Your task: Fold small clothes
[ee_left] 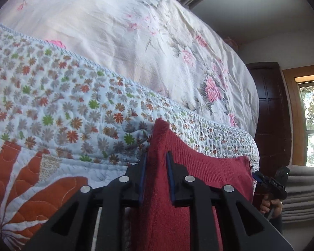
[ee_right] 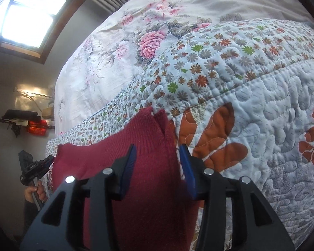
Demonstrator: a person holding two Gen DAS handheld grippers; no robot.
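A dark red knitted garment (ee_left: 209, 177) hangs stretched between both grippers above the bed. In the left wrist view my left gripper (ee_left: 156, 163) is shut on one bunched end, and a corner of cloth sticks up past the fingertips. The right gripper (ee_left: 259, 176) shows at the far end, held by a hand (ee_left: 270, 205). In the right wrist view my right gripper (ee_right: 158, 161) is shut on the other end of the garment (ee_right: 106, 152), which is folded thick between the blue pads. The left gripper (ee_right: 49, 159) holds the far corner.
Under the garment lies a pale blue quilt (ee_left: 73, 108) (ee_right: 261, 115) with small flowers and orange leaves. Beyond it is a white rose-print sheet (ee_left: 125, 31) (ee_right: 115, 48). A dark wooden cabinet (ee_left: 270, 115) and a bright window (ee_right: 25, 10) stand past the bed's edge.
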